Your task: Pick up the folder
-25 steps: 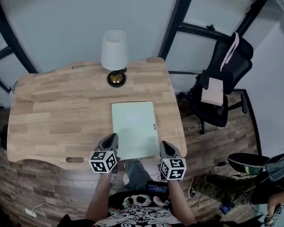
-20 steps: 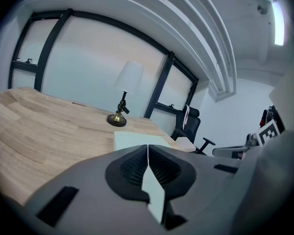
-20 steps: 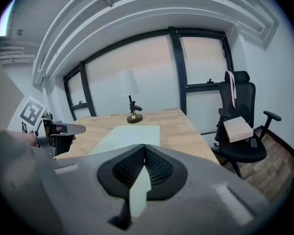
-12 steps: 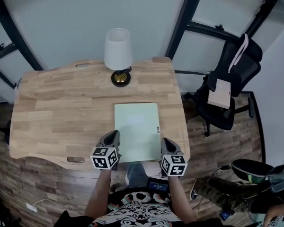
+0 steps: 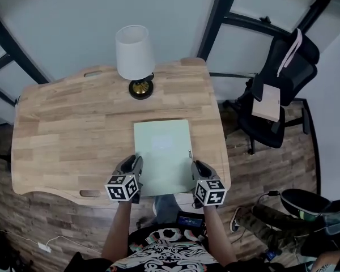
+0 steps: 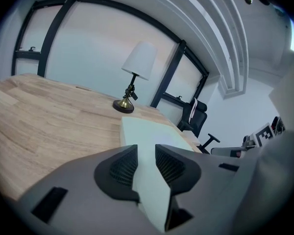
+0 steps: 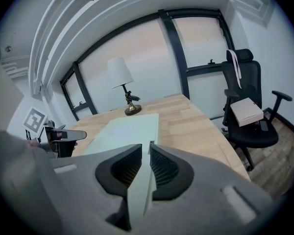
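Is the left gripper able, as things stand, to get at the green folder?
Probably yes. The jaws of the left gripper have just been opening, and the near edge of the folder stands between them; nothing on the table blocks it.

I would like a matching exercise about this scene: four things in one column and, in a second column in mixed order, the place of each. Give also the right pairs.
Things
1. folder
2. lamp
3. office chair
4. box

Places
A. on the seat of the office chair
B. flat on the desk, at its near edge
C. on the floor, to the right of the desk
D. upright at the desk's far edge

Pairs: 1-B; 2-D; 3-C; 4-A
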`<state>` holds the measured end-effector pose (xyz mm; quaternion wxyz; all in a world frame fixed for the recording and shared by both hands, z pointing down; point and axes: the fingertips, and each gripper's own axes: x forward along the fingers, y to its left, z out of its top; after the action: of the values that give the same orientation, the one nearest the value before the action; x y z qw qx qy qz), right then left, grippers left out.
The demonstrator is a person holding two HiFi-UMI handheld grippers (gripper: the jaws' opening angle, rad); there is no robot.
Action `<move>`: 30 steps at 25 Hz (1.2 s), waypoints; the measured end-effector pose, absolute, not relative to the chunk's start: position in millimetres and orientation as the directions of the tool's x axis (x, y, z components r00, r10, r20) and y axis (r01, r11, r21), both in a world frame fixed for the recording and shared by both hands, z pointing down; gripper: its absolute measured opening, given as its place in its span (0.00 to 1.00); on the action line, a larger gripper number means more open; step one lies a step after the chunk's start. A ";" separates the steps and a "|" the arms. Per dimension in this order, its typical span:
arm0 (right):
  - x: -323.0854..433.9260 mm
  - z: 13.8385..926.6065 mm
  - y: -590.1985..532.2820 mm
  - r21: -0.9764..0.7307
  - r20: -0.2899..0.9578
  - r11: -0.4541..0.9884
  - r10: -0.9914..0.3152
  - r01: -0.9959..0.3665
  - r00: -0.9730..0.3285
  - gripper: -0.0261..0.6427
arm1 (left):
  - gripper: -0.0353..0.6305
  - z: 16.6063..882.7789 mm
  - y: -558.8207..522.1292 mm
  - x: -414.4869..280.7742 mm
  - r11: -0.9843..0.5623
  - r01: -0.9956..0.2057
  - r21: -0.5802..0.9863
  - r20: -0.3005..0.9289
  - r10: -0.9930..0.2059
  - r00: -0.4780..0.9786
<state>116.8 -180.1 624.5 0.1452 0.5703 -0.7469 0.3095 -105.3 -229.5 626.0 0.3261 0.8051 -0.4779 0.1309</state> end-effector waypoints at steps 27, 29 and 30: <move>94.0 678.2 -227.8 -0.542 0.585 0.116 -0.659 -0.832 -0.473 0.46 | 0.50 686.9 -245.1 -93.9 -0.088 -0.739 0.668 0.563 -0.590 0.579; 94.4 678.2 -226.9 -0.534 0.590 0.111 -0.661 -0.838 -0.463 0.46 | 0.50 686.6 -244.3 -93.6 -0.087 -0.749 0.657 0.570 -0.593 0.569; 94.8 678.5 -226.5 -0.532 0.591 0.110 -0.662 -0.840 -0.461 0.46 | 0.50 686.6 -244.2 -93.3 -0.087 -0.752 0.654 0.572 -0.594 0.566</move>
<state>94.8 -226.5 678.5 0.1032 0.5088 -0.7377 0.4315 -93.3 -244.2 686.6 0.4959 0.7328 -0.4590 0.0796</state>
